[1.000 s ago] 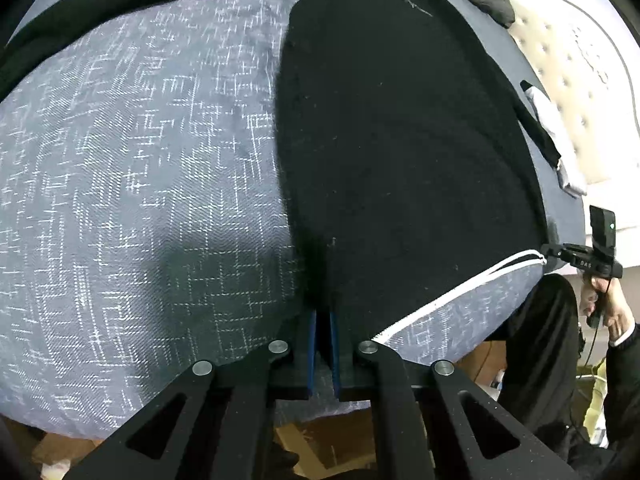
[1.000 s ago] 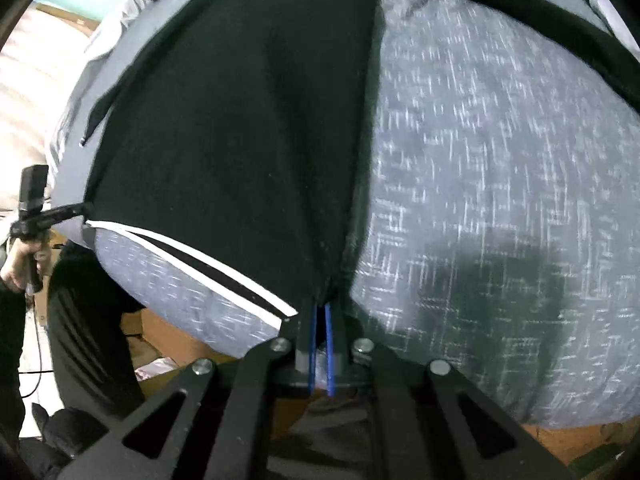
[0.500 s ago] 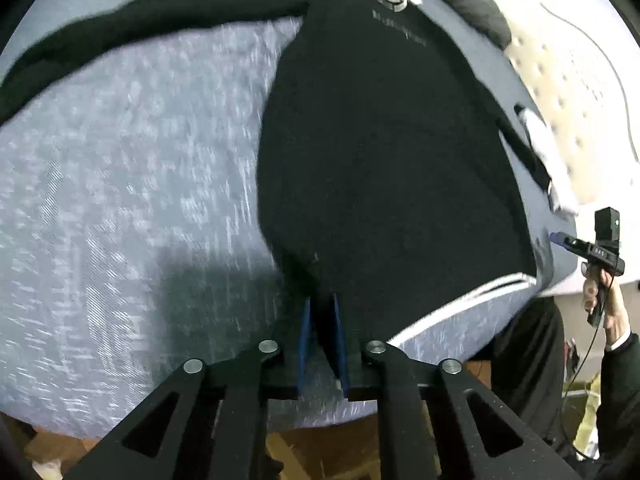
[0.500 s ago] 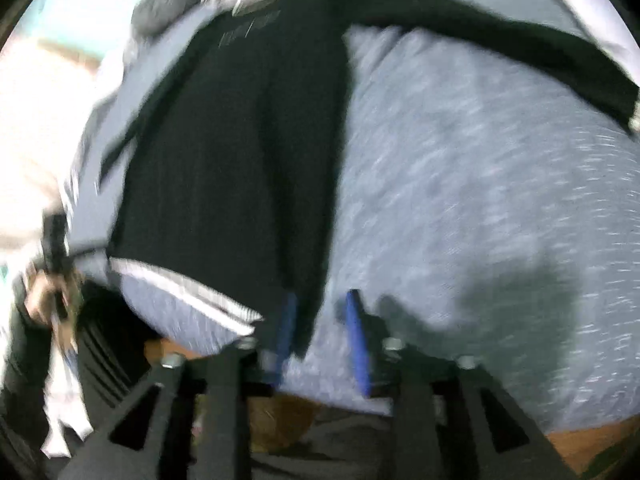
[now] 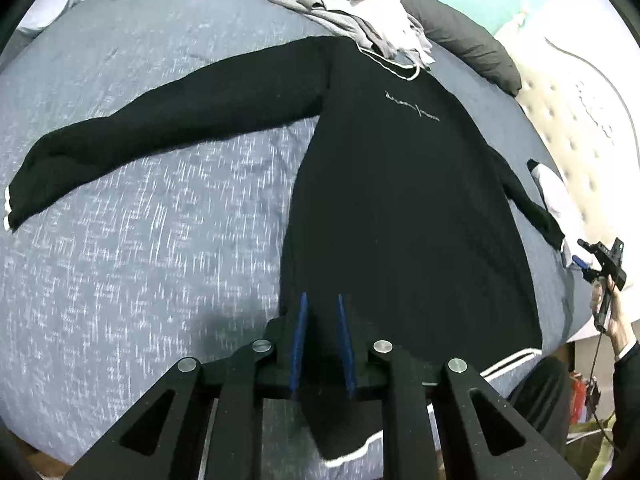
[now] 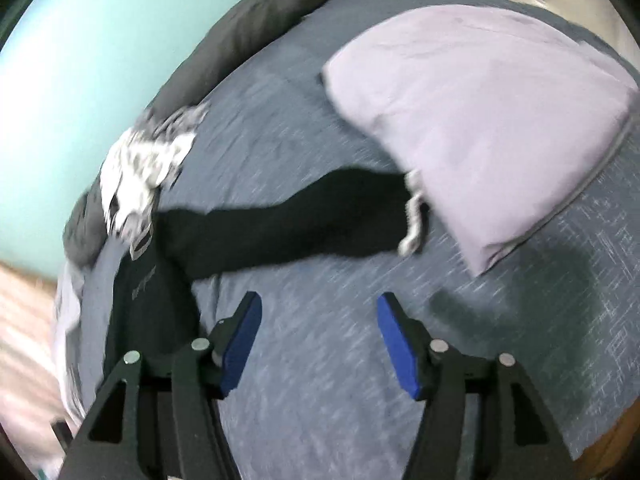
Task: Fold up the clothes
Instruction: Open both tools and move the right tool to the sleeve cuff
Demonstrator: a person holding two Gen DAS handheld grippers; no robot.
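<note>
A black long-sleeved sweatshirt [image 5: 400, 200] with white hem stripes lies spread on the blue-grey bed [image 5: 140, 260]. Its left sleeve [image 5: 160, 124] stretches out to the left. My left gripper [image 5: 320, 308] is at the hem corner, its jaws a little apart with black cloth between them. My right gripper [image 6: 318, 300] is wide open and empty above the bedspread [image 6: 320, 360]. In the right wrist view the other sleeve [image 6: 288, 224] lies ahead of it, its white-striped cuff [image 6: 414, 220] touching a pillow.
A lilac pillow [image 6: 480, 120] lies at the right of the bed. A pile of grey and white clothes [image 5: 352, 12] sits at the sweatshirt's collar. A dark bolster [image 5: 460, 40] runs along the headboard. The bed's near edge is just below my grippers.
My right gripper let go of the hem, opened wide and swung right toward the sleeve and pillow. My left gripper pulled back and its jaws parted slightly, hem still between them.
</note>
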